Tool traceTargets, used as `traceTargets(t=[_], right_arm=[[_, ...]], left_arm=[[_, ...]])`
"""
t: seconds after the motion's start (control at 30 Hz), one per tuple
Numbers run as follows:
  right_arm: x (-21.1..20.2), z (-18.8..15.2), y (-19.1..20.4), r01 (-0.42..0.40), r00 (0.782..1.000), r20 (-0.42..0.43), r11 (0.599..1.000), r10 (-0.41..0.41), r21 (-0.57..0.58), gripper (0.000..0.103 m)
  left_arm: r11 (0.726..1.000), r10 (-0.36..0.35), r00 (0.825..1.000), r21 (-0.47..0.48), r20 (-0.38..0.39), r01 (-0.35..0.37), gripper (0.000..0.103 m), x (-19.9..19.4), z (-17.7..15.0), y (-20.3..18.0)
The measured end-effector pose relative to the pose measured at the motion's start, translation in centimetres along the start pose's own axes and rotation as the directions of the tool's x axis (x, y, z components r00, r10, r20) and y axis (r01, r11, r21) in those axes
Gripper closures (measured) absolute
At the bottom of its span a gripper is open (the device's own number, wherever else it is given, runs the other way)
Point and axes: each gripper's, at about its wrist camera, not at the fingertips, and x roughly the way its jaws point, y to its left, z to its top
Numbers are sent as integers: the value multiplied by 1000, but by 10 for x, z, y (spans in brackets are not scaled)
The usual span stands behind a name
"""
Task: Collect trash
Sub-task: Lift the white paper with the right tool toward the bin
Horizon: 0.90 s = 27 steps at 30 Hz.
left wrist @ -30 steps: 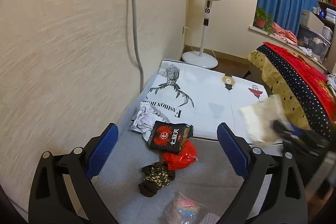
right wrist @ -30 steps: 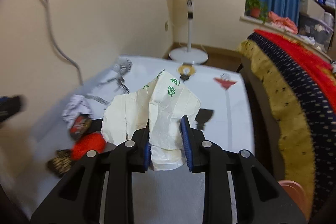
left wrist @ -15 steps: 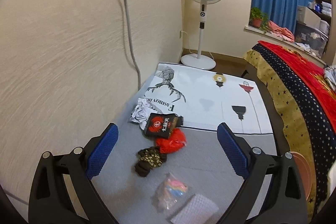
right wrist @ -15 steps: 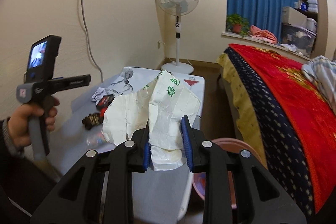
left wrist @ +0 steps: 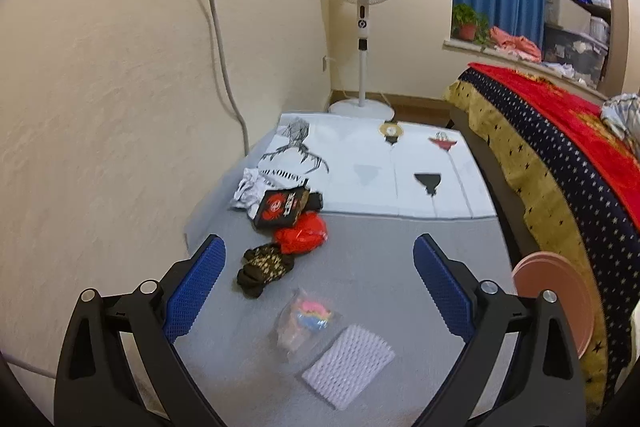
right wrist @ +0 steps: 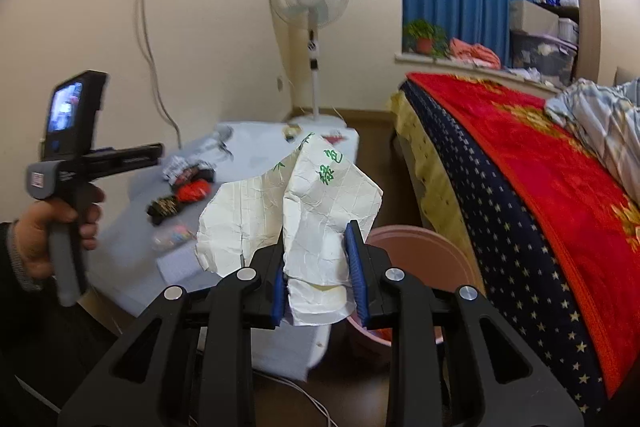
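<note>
My right gripper (right wrist: 316,267) is shut on a crumpled white paper wrapper (right wrist: 320,203) with green print. It holds the wrapper in the air, in front of a pink bin (right wrist: 416,247) that stands on the floor between table and bed. My left gripper (left wrist: 318,255) is open and empty above the grey table (left wrist: 380,267). Ahead of it lie a black-and-red packet (left wrist: 280,207), a red wrapper (left wrist: 304,235), a black-and-gold wrapper (left wrist: 260,267) and crumpled white paper (left wrist: 250,189). Nearer lie a clear bag (left wrist: 308,319) and a white bubble sheet (left wrist: 348,363).
A wall runs along the table's left side, with a cable (left wrist: 224,67) hanging down it. A standing fan (left wrist: 362,27) is at the far end. A bed with a red and gold cover (left wrist: 560,155) fills the right. A person's hand (right wrist: 60,223) grips the left gripper's handle.
The right gripper has carried the wrapper back and to the right, off the table and toward the pink bin. The left gripper has drawn back, so the clear bag and bubble sheet show fully.
</note>
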Motion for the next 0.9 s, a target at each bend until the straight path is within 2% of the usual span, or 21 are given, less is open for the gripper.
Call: traceTargets(t=[0.17,0.33,0.53,0.73,0.9], right_arm=[[6,-8,-20,32,998,-51,998,-29,54,76],[16,-8,-28,49,996,-76,995,-43,82,76],[26,-8,-28,63,994,-89,995,-56,72,76],[36,-8,-26,83,991,-113,995,-76,60,76],[41,-8,-26,86,989,-125,994,-78,62,76]], left_arm=[[999,29,1000,26,-11,-29,11,8,0,3],[999,36,999,-23,2,-36,11,9,9,15],[998,55,998,-35,-10,-55,11,28,11,19],[997,39,999,-58,-37,-41,11,49,7,24],[993,68,997,-96,-35,-71,11,58,12,40]])
